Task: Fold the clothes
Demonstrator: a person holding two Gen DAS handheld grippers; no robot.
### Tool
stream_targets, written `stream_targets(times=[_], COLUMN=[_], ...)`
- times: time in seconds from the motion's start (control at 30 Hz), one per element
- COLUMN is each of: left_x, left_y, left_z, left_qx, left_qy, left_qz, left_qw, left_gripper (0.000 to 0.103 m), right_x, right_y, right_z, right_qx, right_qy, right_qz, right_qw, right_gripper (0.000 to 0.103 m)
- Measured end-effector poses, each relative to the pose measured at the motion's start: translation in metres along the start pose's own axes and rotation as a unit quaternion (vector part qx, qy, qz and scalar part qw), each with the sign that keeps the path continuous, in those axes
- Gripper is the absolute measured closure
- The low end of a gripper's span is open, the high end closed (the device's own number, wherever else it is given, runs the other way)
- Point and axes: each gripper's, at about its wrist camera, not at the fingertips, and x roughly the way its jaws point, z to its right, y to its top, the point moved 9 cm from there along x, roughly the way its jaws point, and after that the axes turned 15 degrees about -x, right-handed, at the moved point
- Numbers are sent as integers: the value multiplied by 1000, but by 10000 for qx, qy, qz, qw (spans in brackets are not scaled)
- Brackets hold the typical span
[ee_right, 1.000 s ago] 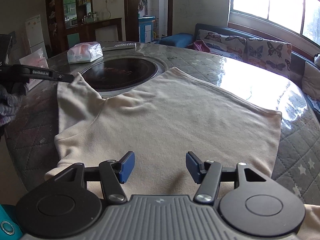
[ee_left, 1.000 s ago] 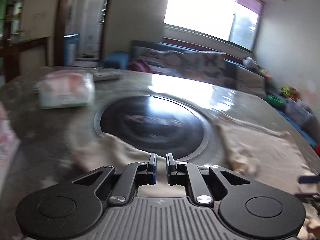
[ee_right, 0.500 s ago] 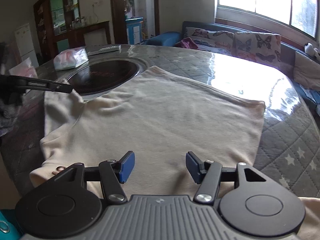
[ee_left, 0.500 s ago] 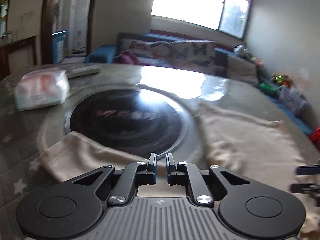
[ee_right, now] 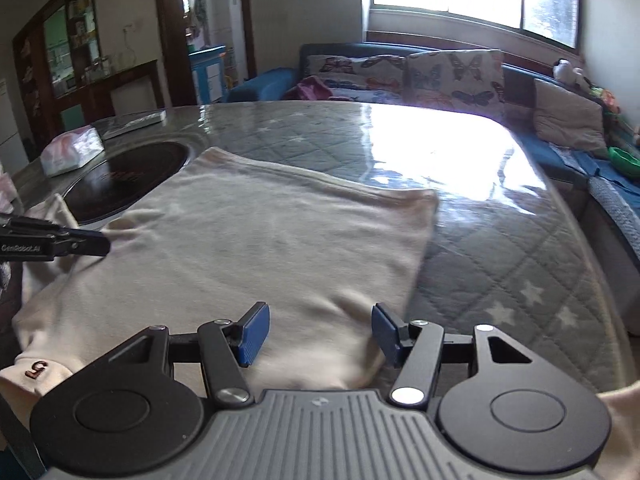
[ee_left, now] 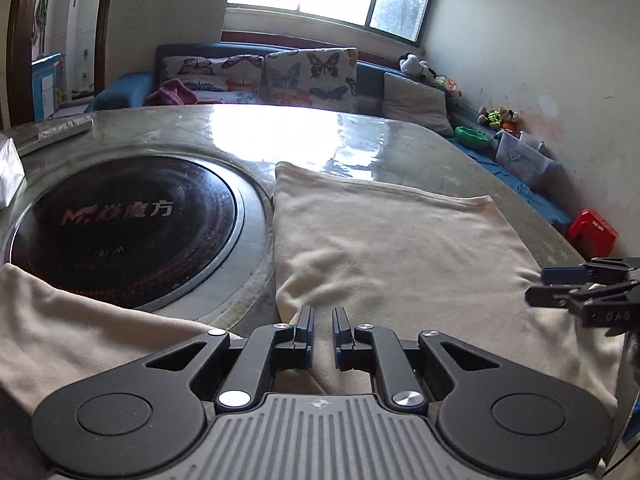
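Note:
A cream shirt (ee_left: 400,248) (ee_right: 260,248) lies flat on the round table, one sleeve (ee_left: 60,320) trailing left over the cooktop rim. My left gripper (ee_left: 322,312) is shut down to a narrow slit at the shirt's left edge. In the right wrist view its tip (ee_right: 105,242) pinches the cloth and wrinkles fan out from it. My right gripper (ee_right: 320,320) stands open just above the shirt's near right part with nothing between its blue pads (ee_right: 252,332). It also shows at the right edge of the left wrist view (ee_left: 536,284).
A black round cooktop (ee_left: 120,232) is set in the table (ee_right: 500,240), which has a glossy quilted top. A tissue pack (ee_right: 72,152) and a flat box (ee_right: 136,122) sit at the far left. A sofa with butterfly cushions (ee_left: 280,72) and a red stool (ee_left: 592,232) lie beyond.
Both grippers have moved to the right across the table. The left one went from over the cooktop to the shirt's body edge, drawing cloth with it. Neither gripper's opening has changed.

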Motion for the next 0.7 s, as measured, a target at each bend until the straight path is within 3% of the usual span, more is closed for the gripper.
stream_targets(times=[0.2, 0.27, 0.33, 0.5, 0.7], left_x=[-6, -11, -16, -26, -29], left_y=[-1, -3, -6, -20, -39], left_z=[11, 23, 35, 68, 96], left_qx=[63, 158, 221, 430, 685], left_qy=[-50, -178, -307, -628, -877], left_qz=[-22, -17, -28, -104, -269], left_qw=[10000, 9997, 9993, 9970, 9934], left_gripper=[90, 85, 70, 60, 59], right_x=[-42, -52, -65, -81, -93], right_y=[-24, -33, -52, -84, -118], right_z=[31, 37, 46, 56, 90], right_qx=[295, 399, 584, 1054, 1686], right_qy=[-610, -764, -989, -1246, -1766], right_qz=[69, 45, -49, -122, -194], right_qw=[9977, 9963, 9934, 9865, 9695], right_gripper=[45, 45, 45, 45, 55])
